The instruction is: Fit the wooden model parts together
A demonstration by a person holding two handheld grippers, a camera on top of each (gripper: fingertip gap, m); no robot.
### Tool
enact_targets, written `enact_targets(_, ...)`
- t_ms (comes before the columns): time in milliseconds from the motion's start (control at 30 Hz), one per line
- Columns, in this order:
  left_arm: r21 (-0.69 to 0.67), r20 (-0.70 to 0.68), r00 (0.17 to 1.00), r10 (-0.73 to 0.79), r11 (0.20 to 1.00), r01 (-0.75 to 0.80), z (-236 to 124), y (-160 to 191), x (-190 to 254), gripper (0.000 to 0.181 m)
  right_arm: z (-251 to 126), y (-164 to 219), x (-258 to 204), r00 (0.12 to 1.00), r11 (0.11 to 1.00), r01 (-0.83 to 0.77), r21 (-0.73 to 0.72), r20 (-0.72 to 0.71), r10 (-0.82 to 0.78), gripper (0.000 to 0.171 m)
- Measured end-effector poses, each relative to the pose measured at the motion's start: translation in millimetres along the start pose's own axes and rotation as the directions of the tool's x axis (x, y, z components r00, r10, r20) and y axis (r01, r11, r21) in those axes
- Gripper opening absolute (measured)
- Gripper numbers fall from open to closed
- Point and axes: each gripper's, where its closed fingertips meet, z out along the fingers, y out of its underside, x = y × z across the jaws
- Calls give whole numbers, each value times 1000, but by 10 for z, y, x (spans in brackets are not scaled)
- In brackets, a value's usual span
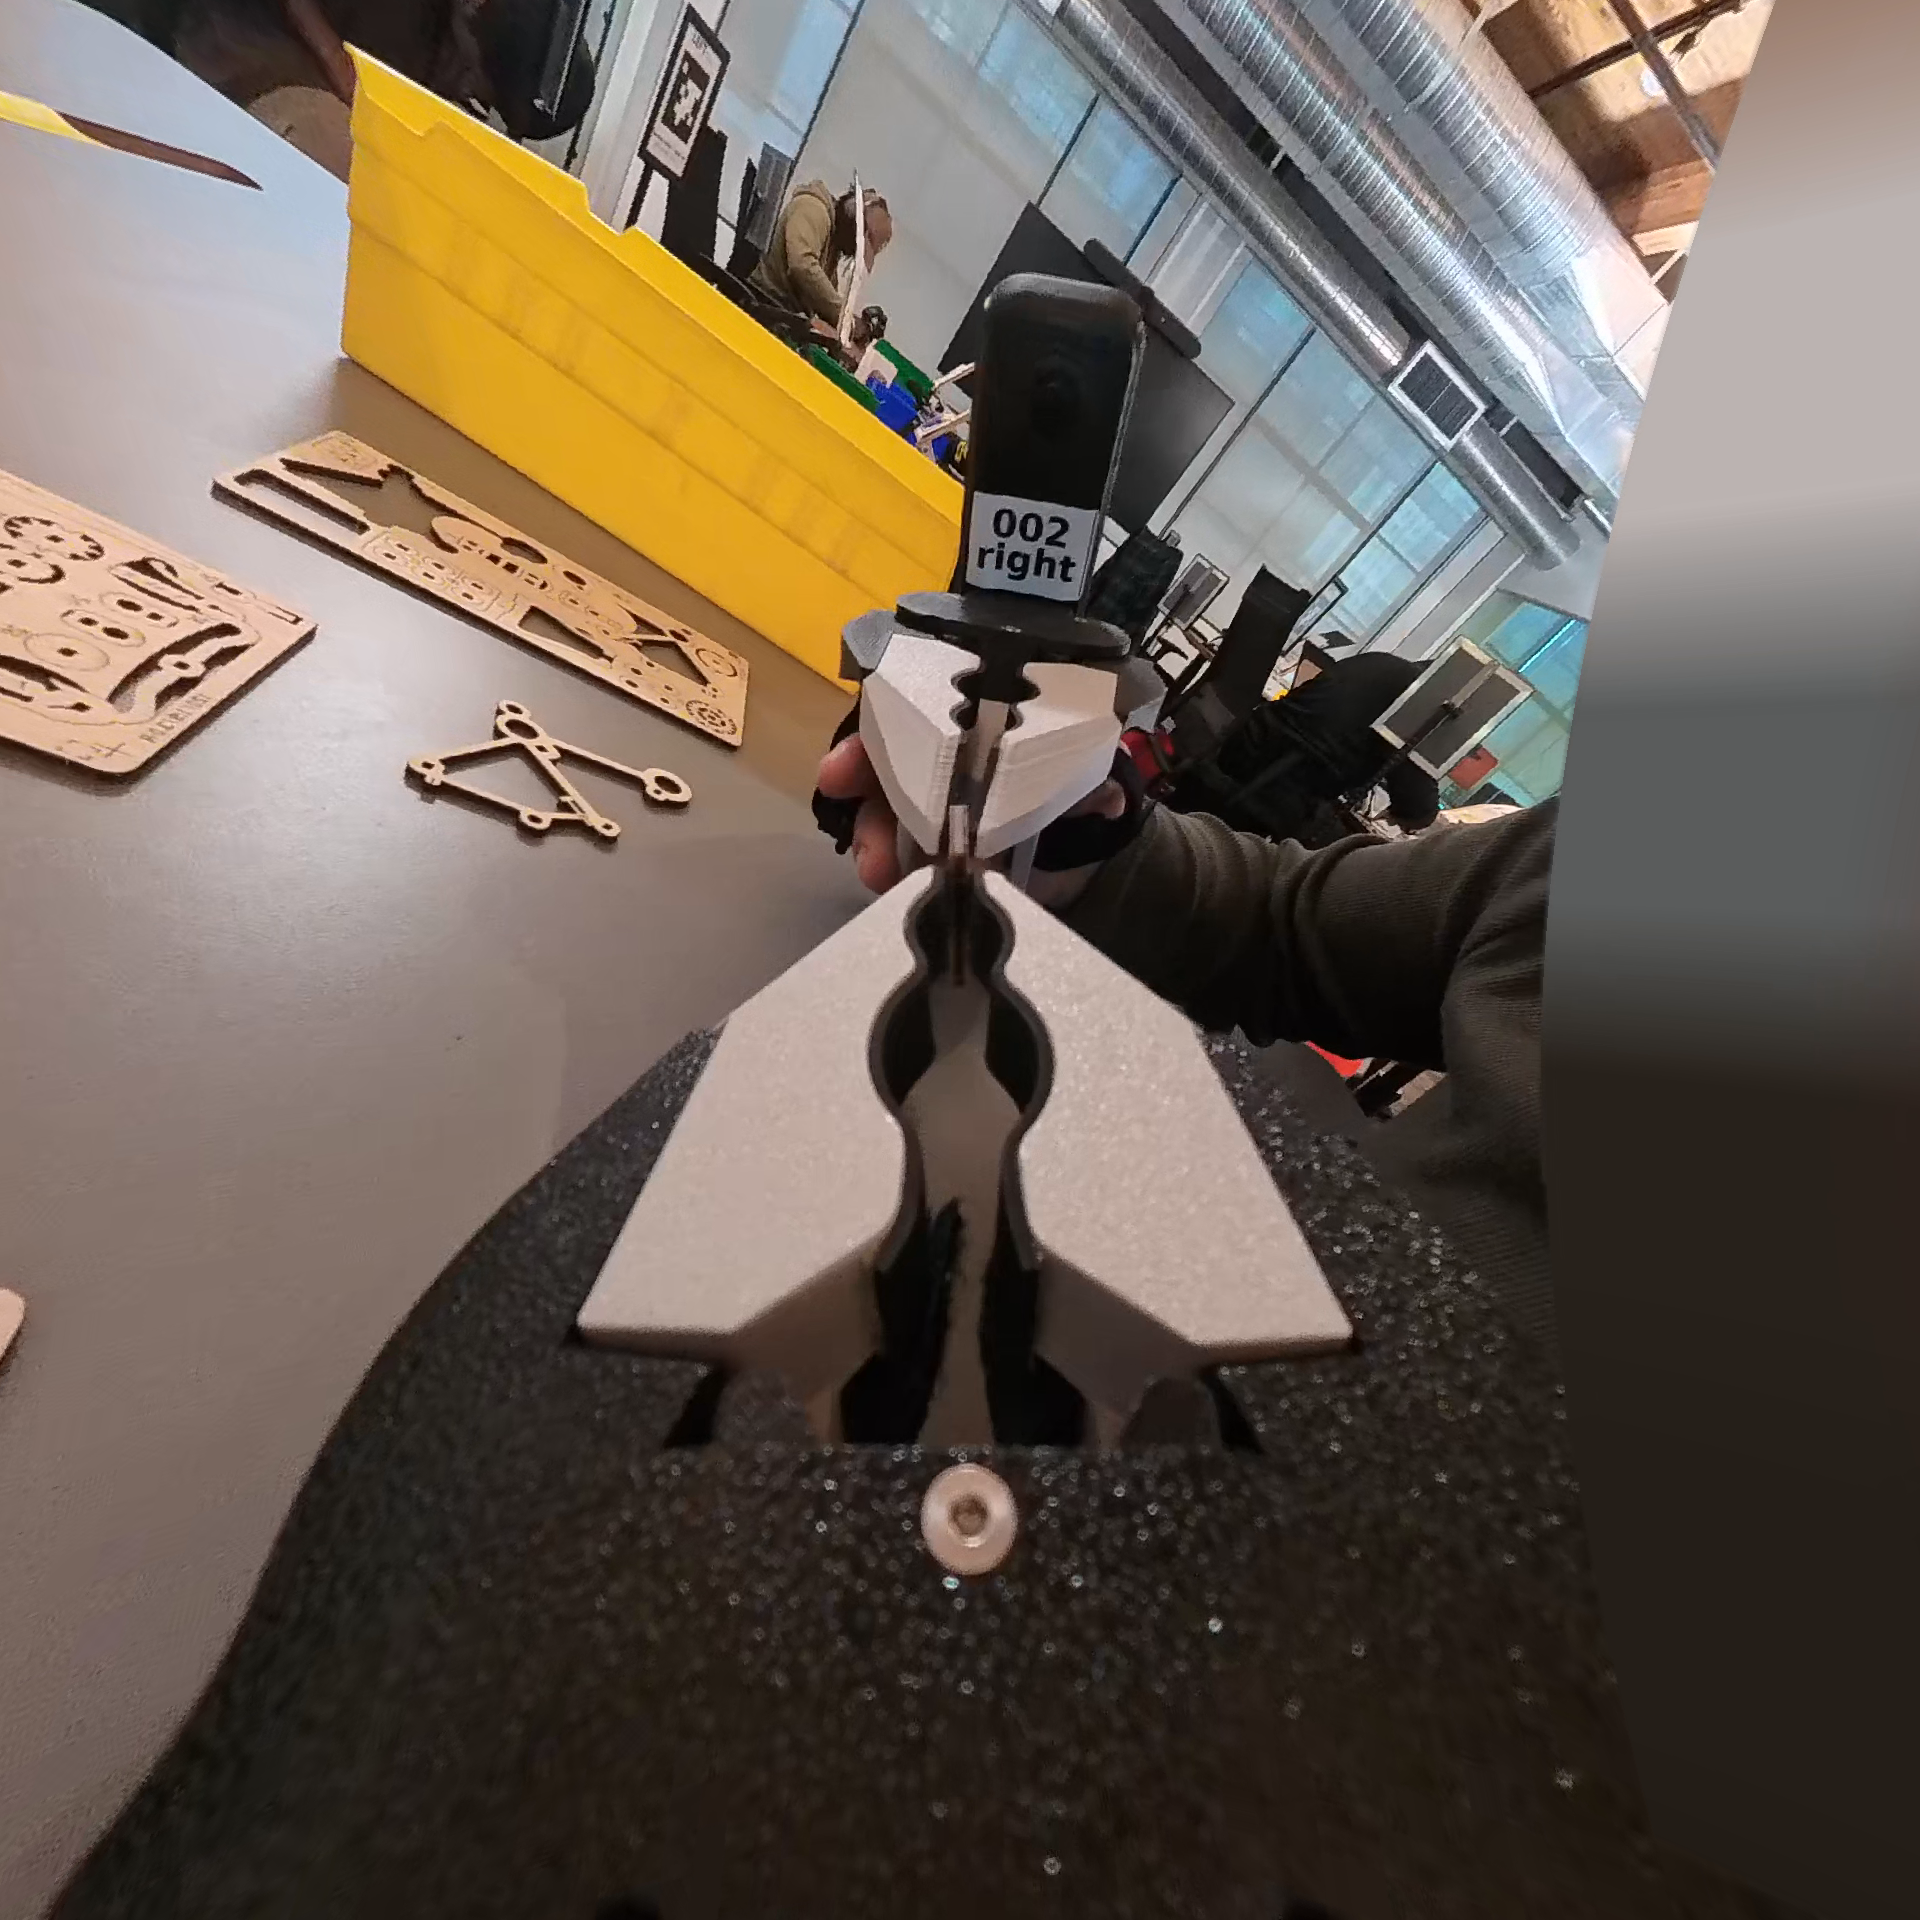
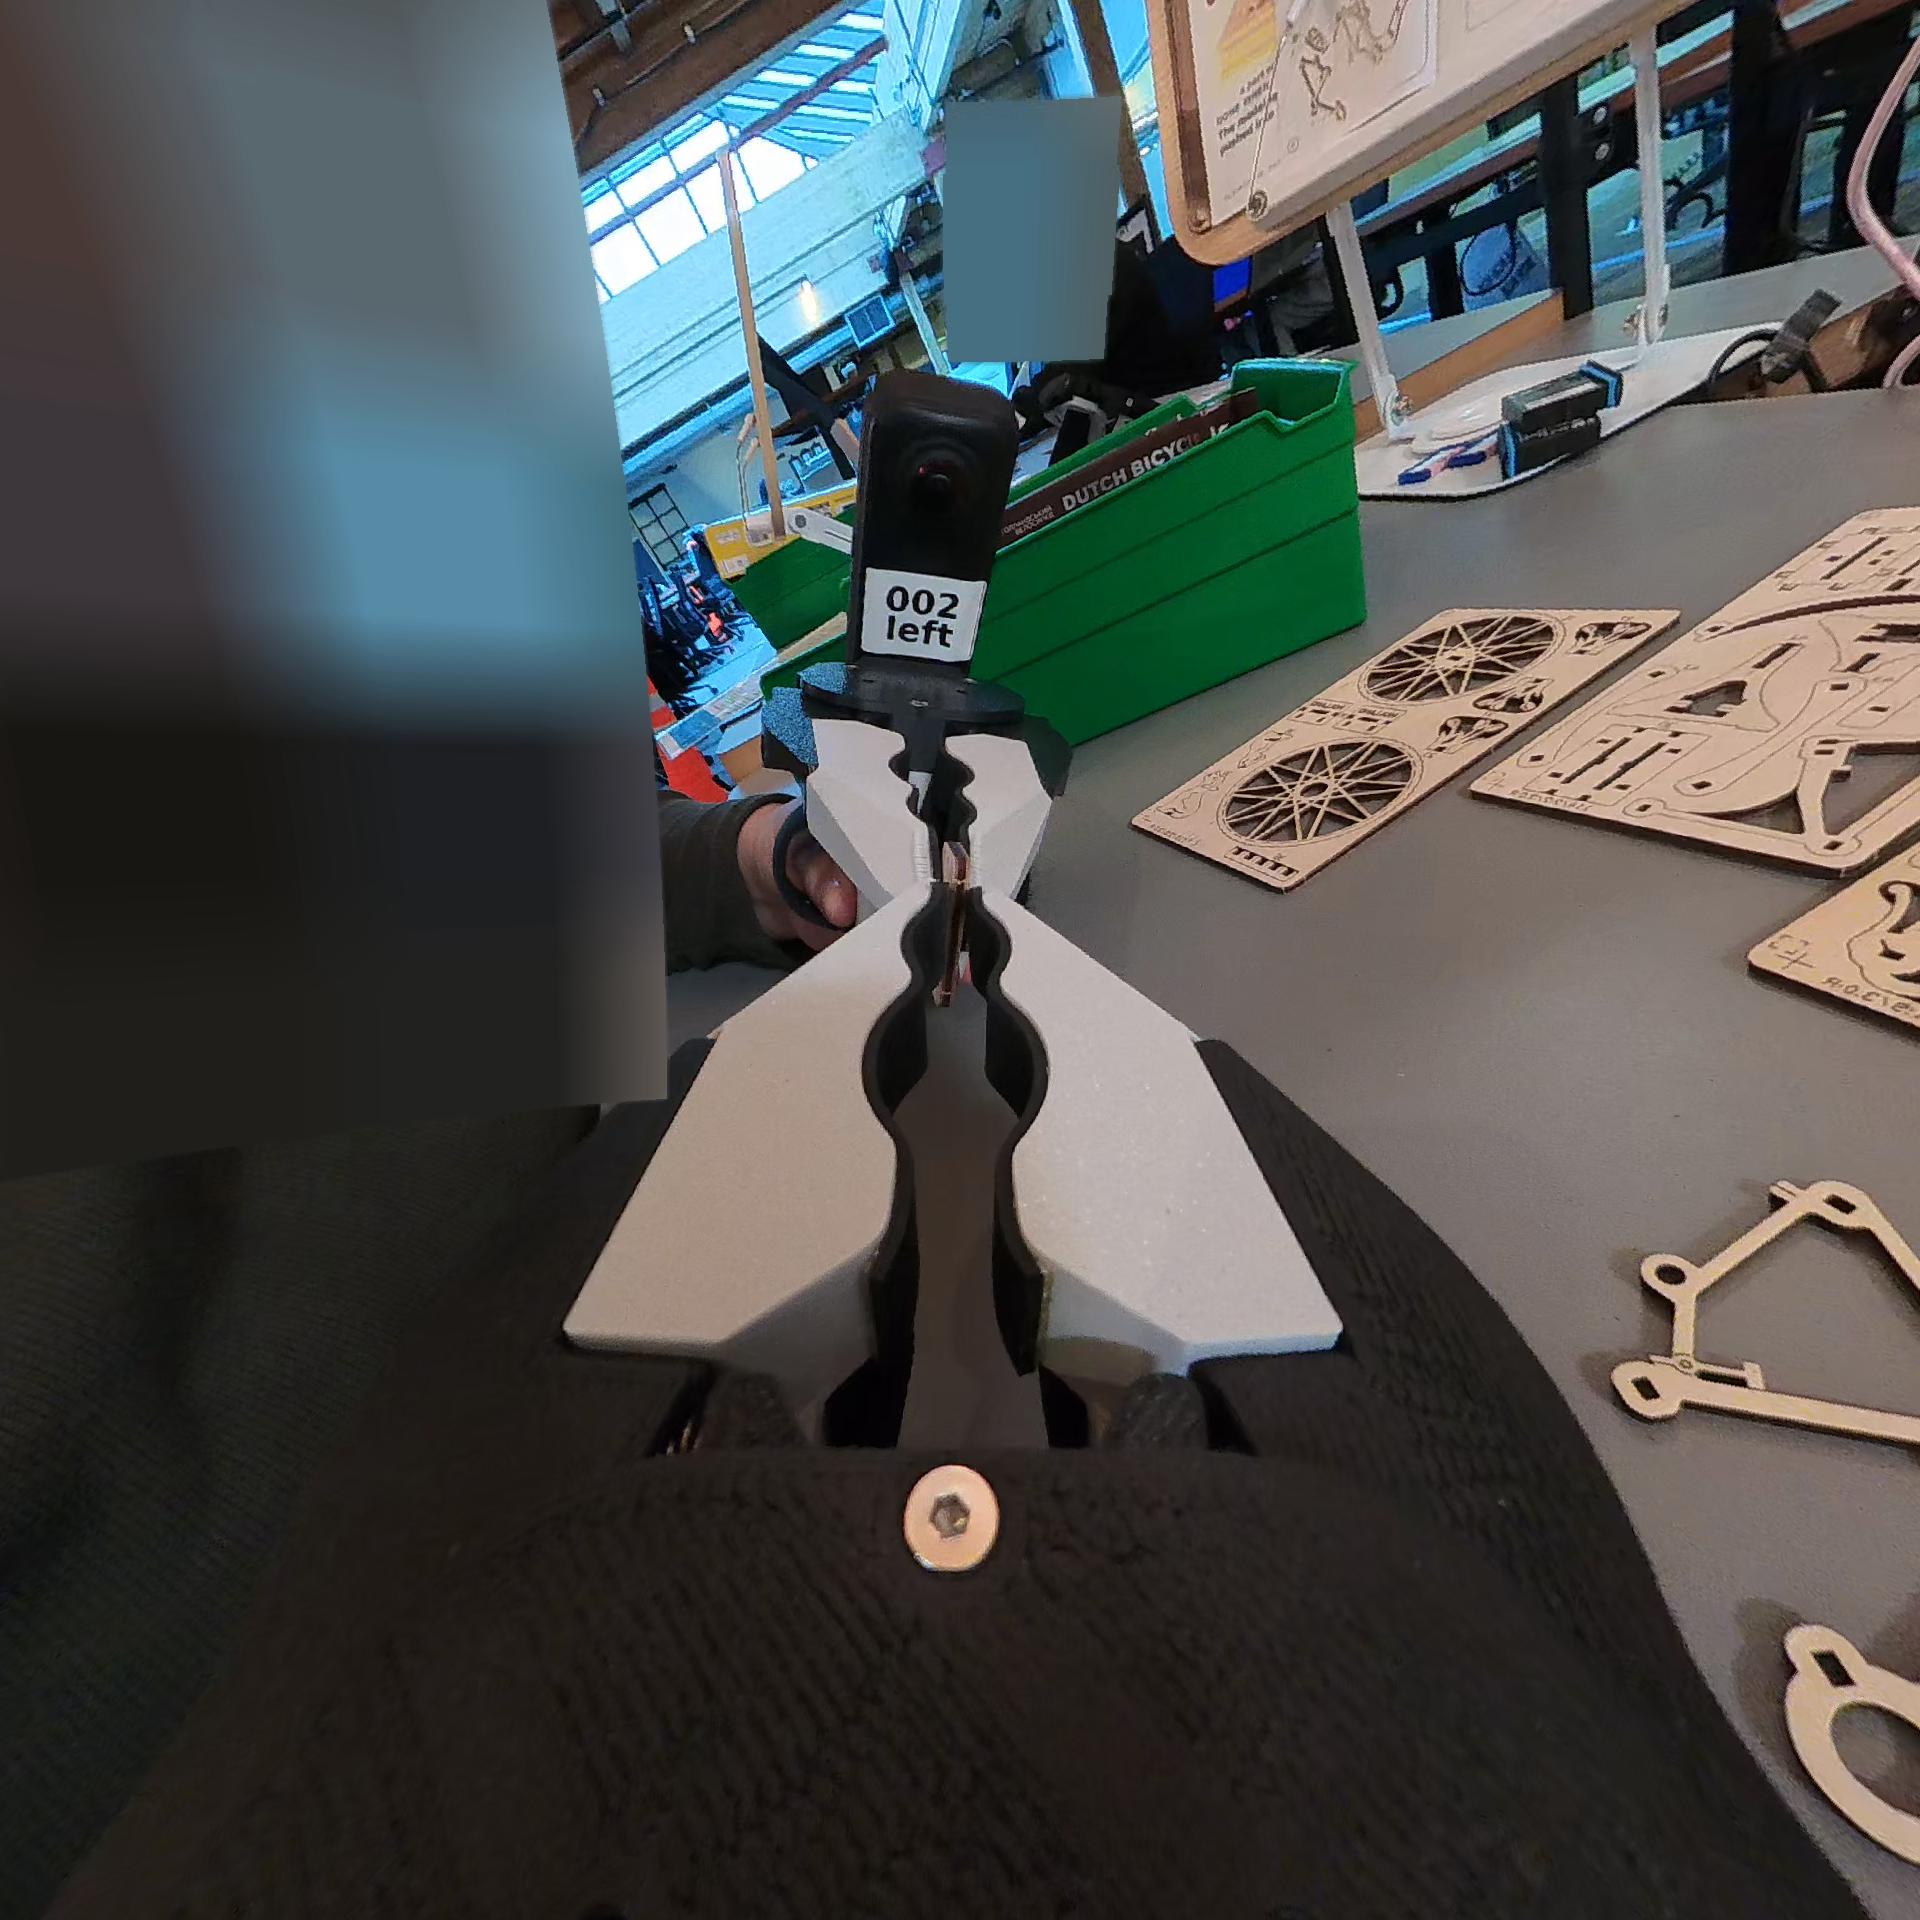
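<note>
Nearest the lens in the left wrist view, the left tool (image 1: 954, 914) has its two pale fingers drawn in to a narrow slit, pinching a thin wooden part (image 1: 955, 940) edge-on at the very tips. Facing it tip to tip, the right tool (image 1: 961, 805) is likewise closed down narrow on a thin wooden piece (image 2: 951, 951), and the two pieces meet edge against edge just above the tabletop (image 1: 260, 1039); whether they are already slotted together cannot be told. A gloved hand (image 1: 883, 821) grips the right tool from behind. To the left tool's left the tabletop is open up to a loose triangular frame part (image 1: 540, 769), with two cut-out wooden sheets (image 1: 488, 582) beyond it and a yellow bin (image 1: 623, 353) standing along the far edge. In the right wrist view, bare tabletop lies just right of the meeting tips, then a wheel sheet (image 2: 1392, 727), further sheets (image 2: 1745, 707), another loose frame part (image 2: 1766, 1330) near the tool's body, and a green bin (image 2: 1174, 561) behind.
</note>
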Motion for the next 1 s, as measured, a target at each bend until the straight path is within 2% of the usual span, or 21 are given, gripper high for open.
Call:
enact_targets(267,-4,11,1000,8,1000,-8,7,10,-8,1,4,5,5,1000,1000,-24,-1,4,24,1)
enact_targets(367,1,24,1000,10,1000,-10,2,2,-25,1,8,2,35,999,1000,13,-7,-32,-13,1)
enact_targets(633,23,196,972,132,990,-139,14,-49,-136,1,3,-35,147,969,988,154,-19,-190,-155,1)
enact_targets(833,-10,305,926,220,974,-228,1,-65,-223,1,12,-33,212,904,954,290,-72,-307,-298,2)
enact_targets(900,7,278,938,206,976,-216,8,-78,-202,1,4,-63,176,922,960,280,-31,-268,-278,2)
enact_targets(1000,31,216,964,152,986,-163,15,-73,-151,1,-6,-62,137,969,983,182,21,-171,-176,2)
